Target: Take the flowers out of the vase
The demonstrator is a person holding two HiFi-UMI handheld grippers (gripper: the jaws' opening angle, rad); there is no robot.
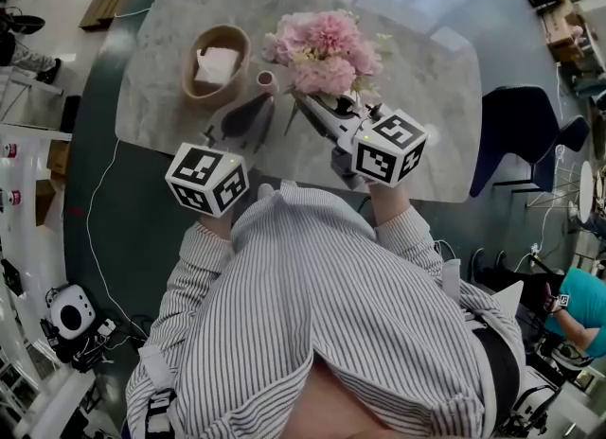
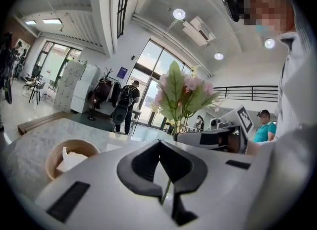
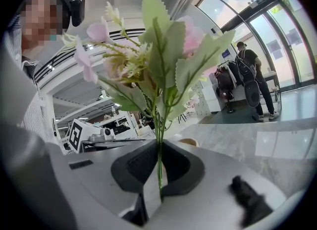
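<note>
Your oval, grey-veined white marble bench (image 1: 445,68) carries everything. On it, the round pale wooden bowl (image 1: 188,73) with a white napkin inside sits off to the left and plays no part. The bunch of pink flowers with green toothed leaves (image 1: 322,49) is what matters. It is up in the air over the bench, just right of the vase. Your right tool (image 3: 159,148) grips it low down, jaws drawn nearly together on the thin stalks. Your left tool (image 2: 159,147) is just as narrow. A single thin green stem (image 2: 166,190) runs down the slit between its jaws, so it looks pinched there too, lower on the same bunch, though I can't say how firmly. The small vase with the pale pinkish mouth (image 1: 266,79) stands just beyond the left tool's tip, beside the flowers. In the head view the stem ends hang on the near side of that mouth, not in it. So I judge the lift out is done and you are at the carry-away step. Next you need a bare patch of bench away from vase and bowl. Move both tools together so the stem isn't bent between them, lower the bunch until it lies flat, then open the jaws.
</note>
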